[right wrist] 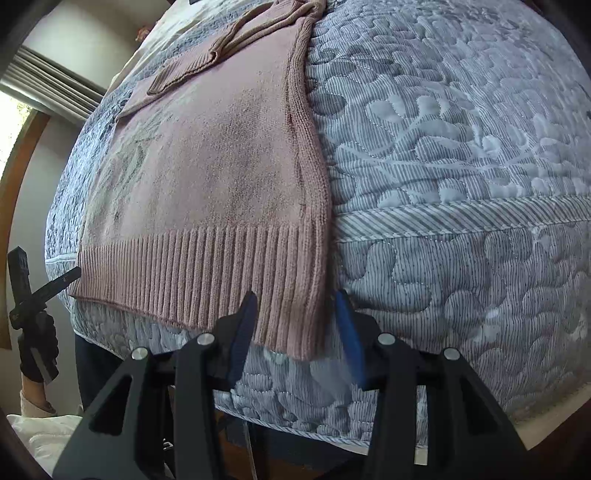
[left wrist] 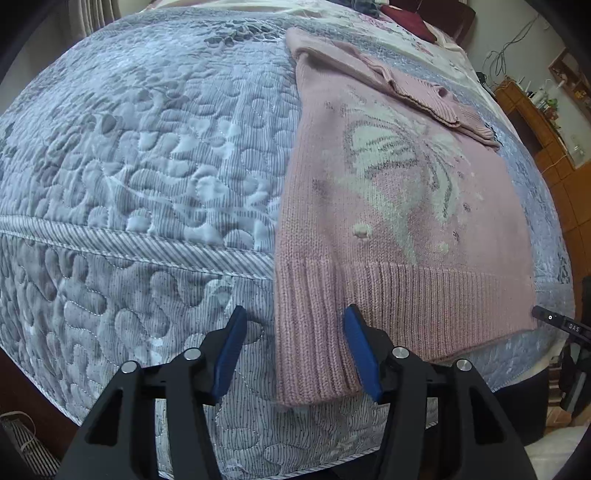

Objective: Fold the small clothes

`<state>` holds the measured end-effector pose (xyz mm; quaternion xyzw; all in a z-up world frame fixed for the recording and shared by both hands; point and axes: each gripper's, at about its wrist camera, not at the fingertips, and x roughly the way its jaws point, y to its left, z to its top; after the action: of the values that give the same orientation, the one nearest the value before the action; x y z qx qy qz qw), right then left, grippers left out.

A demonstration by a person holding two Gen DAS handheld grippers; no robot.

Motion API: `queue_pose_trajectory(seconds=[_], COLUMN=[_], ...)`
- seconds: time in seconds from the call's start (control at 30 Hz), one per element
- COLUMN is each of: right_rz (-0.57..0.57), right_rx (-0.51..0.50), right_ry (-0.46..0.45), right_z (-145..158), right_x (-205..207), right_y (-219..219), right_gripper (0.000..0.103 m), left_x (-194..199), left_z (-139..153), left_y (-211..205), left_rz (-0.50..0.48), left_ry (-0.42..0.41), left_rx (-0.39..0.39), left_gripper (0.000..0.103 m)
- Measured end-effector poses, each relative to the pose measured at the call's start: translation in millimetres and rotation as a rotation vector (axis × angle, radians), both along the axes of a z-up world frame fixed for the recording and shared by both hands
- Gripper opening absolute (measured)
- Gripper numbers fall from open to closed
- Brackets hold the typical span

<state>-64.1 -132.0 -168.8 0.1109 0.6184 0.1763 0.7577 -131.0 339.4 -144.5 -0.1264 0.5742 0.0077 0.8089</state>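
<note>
A pink knit sweater (left wrist: 388, 206) with a white butterfly pattern lies flat on the quilted bed, its ribbed hem hanging over the near edge and a sleeve (left wrist: 417, 88) folded across its top. My left gripper (left wrist: 295, 314) is open, its blue fingers straddling the hem's left corner. In the right wrist view the same sweater (right wrist: 214, 173) shows, and my right gripper (right wrist: 297, 299) is open around the hem's right corner. The other gripper (right wrist: 33, 291) appears at the far left, held by a gloved hand.
A grey-blue quilted bedspread (left wrist: 147, 155) covers the bed, with a piped seam along its edge. Dark red and other clothes (left wrist: 402, 18) lie at the far end. A wooden cabinet (left wrist: 546, 129) stands to the right; a window with curtains (right wrist: 44, 81) is at the left.
</note>
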Motion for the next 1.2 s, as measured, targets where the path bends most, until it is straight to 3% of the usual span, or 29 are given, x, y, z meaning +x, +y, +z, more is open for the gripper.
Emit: queue_pose_trajectory(seconds=[0.27, 0.37, 0.5, 0.6, 0.7, 0.83, 1.2], right_rz=[0.027, 0.018, 0.002, -0.006, -0.005, 0.012, 0.002], right_rx=[0.047, 0.066, 0.080, 0.099, 0.098, 0.097, 0.263], right_ry=[0.021, 0.024, 0.038, 0.049, 0.050, 0.040, -0.006], right_z=[-6.8, -8.0, -9.9, -11.7, -12.4, -6.2, 36.4], right_x=[-8.3, -8.6, -7.3, -8.1, -8.9, -10.6, 0.0], right_y=[9.3, 10.0, 4.4, 0.1, 1.2, 5.4, -13.8], right_gripper=[0.041, 0.035, 0.019, 0.020, 0.020, 0.010, 0.009], left_x=[-7.4, -9.5, -9.2, -8.7, -8.4, -8.2, -4.4], left_z=[-0.6, -1.6, -0.2, -1.5, -2.2, 2.1, 40.4], left_y=[-2.3, -3.9, -7.4, -7.2, -8.0, -10.7, -0.3], left_rz=[-0.011, -0.010, -0.020, -0.011, -0.013, -0.019, -0.006], left_ry=[0.011, 0.008, 0.004, 0.005, 0.001, -0.013, -0.130], left_rx=[-0.002, -0.012, -0.022, -0.034, -0.065, -0.069, -0.235], left_gripper=[0.061, 0.062, 0.054, 0.053, 0.039, 0.020, 0.016])
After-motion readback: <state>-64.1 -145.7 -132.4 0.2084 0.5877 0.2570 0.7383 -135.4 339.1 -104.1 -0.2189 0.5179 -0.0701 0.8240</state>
